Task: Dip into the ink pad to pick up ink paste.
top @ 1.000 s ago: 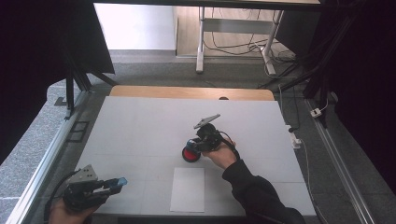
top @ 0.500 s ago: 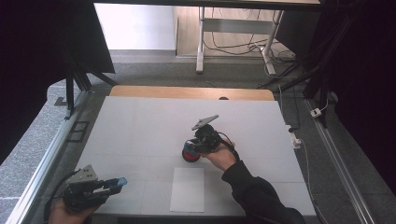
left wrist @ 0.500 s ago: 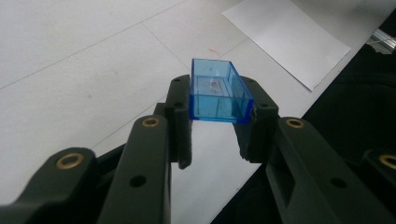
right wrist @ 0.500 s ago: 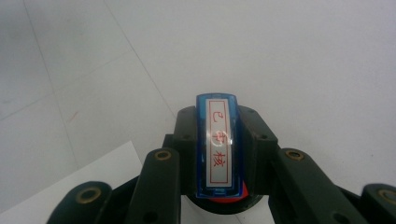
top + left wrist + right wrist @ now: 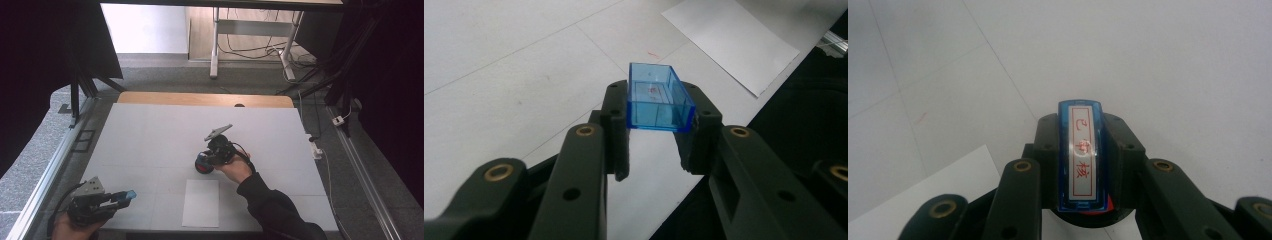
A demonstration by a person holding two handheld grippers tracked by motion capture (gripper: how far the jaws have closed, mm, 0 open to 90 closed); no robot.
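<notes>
My left gripper point(image 5: 124, 195) rests at the table's near left corner, shut on a clear blue plastic cap point(image 5: 656, 97) whose open side faces up. The cap point(image 5: 130, 193) shows as a small blue spot at the jaw tips. My right gripper point(image 5: 204, 163) sits near the middle of the white table point(image 5: 150, 135), shut on a blue stamp point(image 5: 1080, 155) with a white label bearing red characters. The stamp's red base point(image 5: 201, 168) is at the table surface just above a white sheet of paper point(image 5: 201, 202); whether it touches the table I cannot tell.
The paper sheet point(image 5: 731, 40) lies flat near the front edge, between the two hands, and its corner point(image 5: 948, 190) is beside the right jaws. A wooden strip point(image 5: 200, 99) borders the far edge. Metal rails point(image 5: 45, 170) run along both sides, with cables point(image 5: 320, 145) at the right.
</notes>
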